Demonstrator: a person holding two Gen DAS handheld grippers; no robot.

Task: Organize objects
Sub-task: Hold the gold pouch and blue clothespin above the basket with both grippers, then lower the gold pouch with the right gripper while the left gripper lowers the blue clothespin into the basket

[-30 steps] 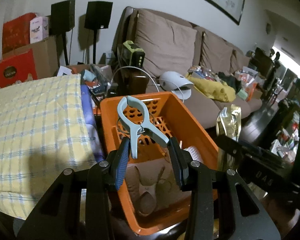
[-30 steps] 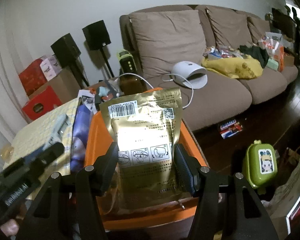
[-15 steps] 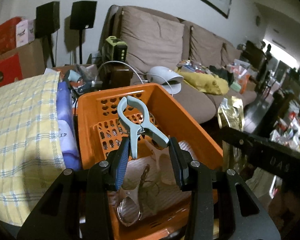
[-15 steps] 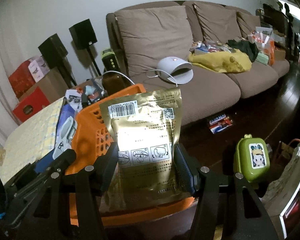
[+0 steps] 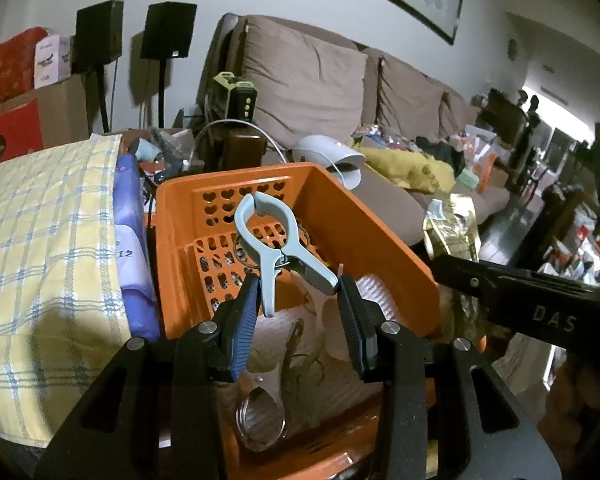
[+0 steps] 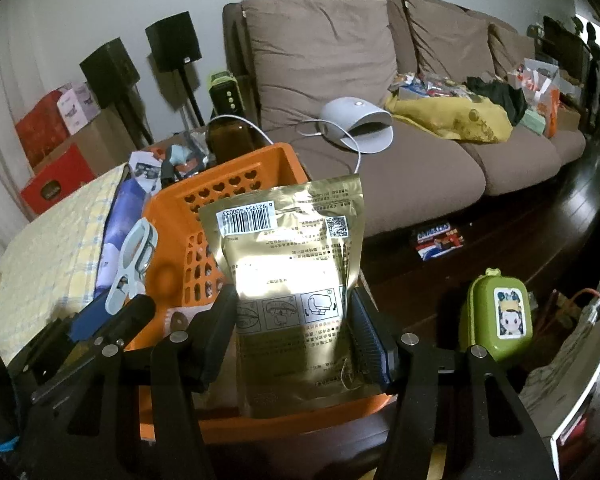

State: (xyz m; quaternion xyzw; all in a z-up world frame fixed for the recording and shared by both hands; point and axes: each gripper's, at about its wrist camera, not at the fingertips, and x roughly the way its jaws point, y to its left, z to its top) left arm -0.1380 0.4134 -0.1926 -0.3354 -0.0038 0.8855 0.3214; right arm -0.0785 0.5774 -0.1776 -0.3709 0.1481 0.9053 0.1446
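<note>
Nearest to me, I am holding the left gripper (image 5: 298,312) partly closed, its blue pads pinching the two handle legs of a pale blue clothes clip (image 5: 278,246) that is pointing up and away over the orange basket (image 5: 384,236). The grip is sitting low on the legs, near their tips, so I am judging it a shallow hold: if I tilt further, the clip could pivot or slide out sideways and land on the checked cloth (image 5: 40,240) instead of inside.

On the other side I am keeping the right gripper (image 6: 292,340) about half open around a gold foil pouch (image 6: 292,264), pads pressing its lower edges while the pouch is standing upright above the basket's near corner. The foil is looking slick and is buckling slightly between the pads, so a squeeze that eases too early could let it slump against the rim and topple outward toward the floor, where a green case (image 6: 496,312) is sitting.

Below the clip, the basket is already holding a clear clip (image 5: 264,404) and some pale items, so I am expecting the drop to land on an uneven pile and perhaps bounce.

The two grippers are working close together over one basket; I am reckoning they could knock each other, jarring either hold.

Farther off, a brown sofa (image 6: 380,152) is carrying clutter, well clear of my work.
</note>
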